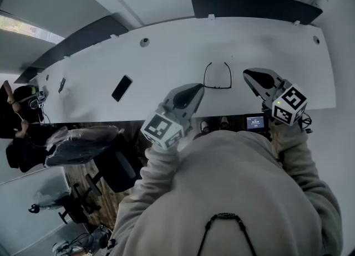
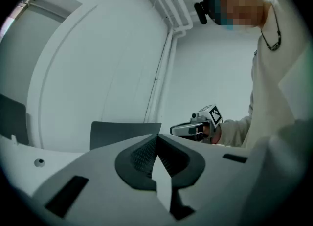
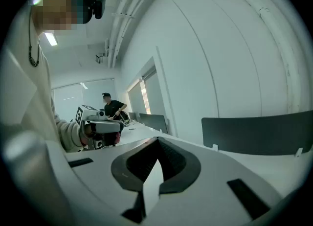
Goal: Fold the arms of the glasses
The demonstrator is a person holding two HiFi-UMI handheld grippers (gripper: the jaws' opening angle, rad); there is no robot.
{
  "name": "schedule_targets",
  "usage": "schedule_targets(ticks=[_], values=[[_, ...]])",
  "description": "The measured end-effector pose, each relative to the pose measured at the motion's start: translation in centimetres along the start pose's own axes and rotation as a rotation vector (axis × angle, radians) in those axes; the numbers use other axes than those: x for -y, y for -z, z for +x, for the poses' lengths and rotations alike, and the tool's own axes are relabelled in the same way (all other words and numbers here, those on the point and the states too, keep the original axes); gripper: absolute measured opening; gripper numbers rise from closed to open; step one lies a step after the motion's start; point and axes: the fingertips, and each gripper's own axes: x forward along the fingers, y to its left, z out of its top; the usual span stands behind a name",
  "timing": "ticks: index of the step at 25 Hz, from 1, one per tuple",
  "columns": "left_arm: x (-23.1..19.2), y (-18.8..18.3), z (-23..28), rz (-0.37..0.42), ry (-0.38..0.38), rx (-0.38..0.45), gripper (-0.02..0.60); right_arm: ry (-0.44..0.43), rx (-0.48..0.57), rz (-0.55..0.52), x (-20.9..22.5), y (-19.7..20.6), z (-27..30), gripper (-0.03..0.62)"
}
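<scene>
Black thin-rimmed glasses [image 1: 217,87] lie on the white table [image 1: 166,55] in the head view, both arms spread open and pointing away from me. My left gripper [image 1: 195,90] hovers just left of the glasses, jaws shut and empty. To their right, my right gripper [image 1: 249,75] is also shut and holds nothing. In the left gripper view the left gripper [image 2: 156,144] has its pads together, and the right gripper [image 2: 195,127] shows beyond them. In the right gripper view the right gripper [image 3: 156,147] is pressed shut, with the left gripper [image 3: 100,124] beyond. Neither gripper view shows the glasses.
A black phone [image 1: 121,88] lies on the table left of the glasses. A small display device [image 1: 255,122] sits at the near edge. Dark divider panels [image 1: 255,5] line the far side. An office chair [image 1: 83,141] and another person [image 1: 25,111] are at the left.
</scene>
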Motion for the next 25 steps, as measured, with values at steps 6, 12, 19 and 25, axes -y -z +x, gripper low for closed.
schedule_targets(ticks=[6,12,19,25], values=[[0.0,0.1,0.1,-0.018,0.01,0.004,0.005,-0.009,0.002,0.013,-0.3,0.3,0.0,0.02],[-0.2,0.3,0.7,-0.016,0.025,-0.001,0.005,-0.011,-0.005,0.019,-0.4,1.0,0.2,0.02],[-1.5,0.1,0.3,-0.146,-0.013,0.067,0.005,-0.026,0.02,0.037,-0.2,0.6,0.2,0.02],[-2.8,-0.2,0.1,-0.209,-0.051,0.111,0.005,-0.032,0.024,0.03,-0.6,0.4,1.0,0.02]])
